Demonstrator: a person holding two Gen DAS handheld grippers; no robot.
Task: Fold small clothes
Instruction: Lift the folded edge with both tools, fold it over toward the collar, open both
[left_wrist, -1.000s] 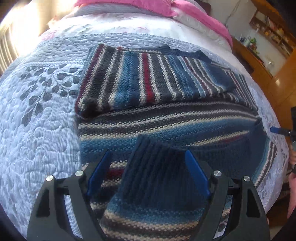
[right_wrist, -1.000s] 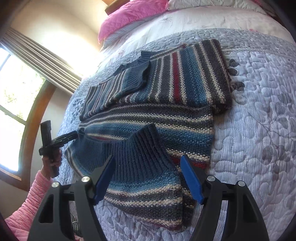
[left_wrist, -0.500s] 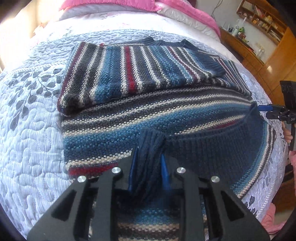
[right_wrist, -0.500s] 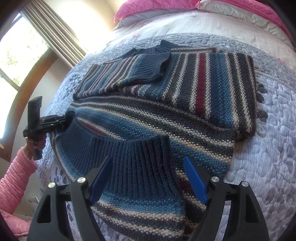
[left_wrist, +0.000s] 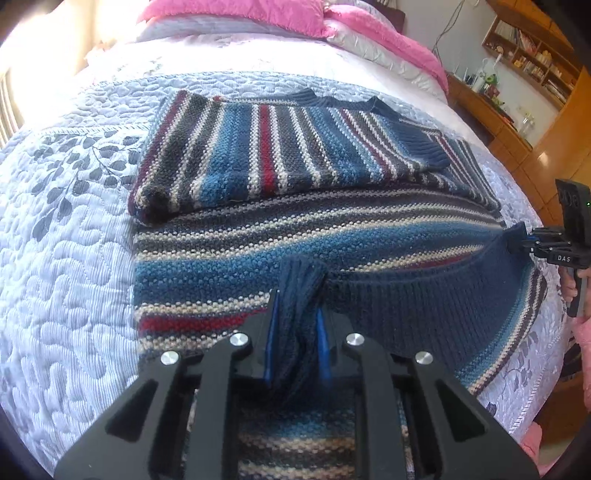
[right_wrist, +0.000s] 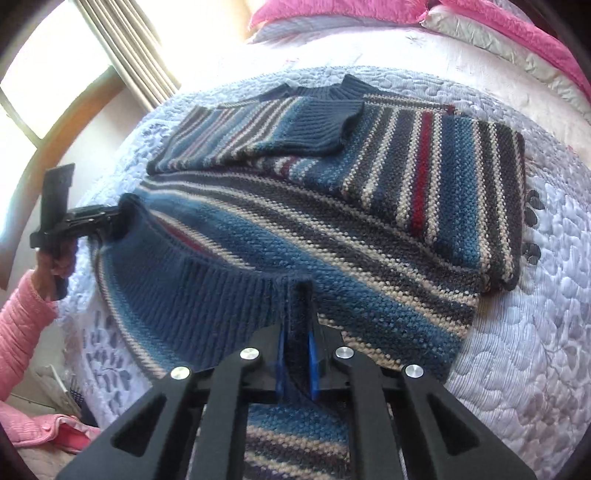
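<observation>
On the quilted bed (left_wrist: 74, 258), the striped sweater (left_wrist: 295, 206) lies flat, its upper part folded over. The left gripper (left_wrist: 295, 332) is clamped on the navy ribbed hem (left_wrist: 424, 306). The right gripper (right_wrist: 295, 350) pinches the same hem at its other end.

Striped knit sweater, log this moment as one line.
striped navy knit sweater: flat on quilted bed, sleeves folded in | left claw: shut on ribbed hem | right claw: shut on ribbed hem
</observation>
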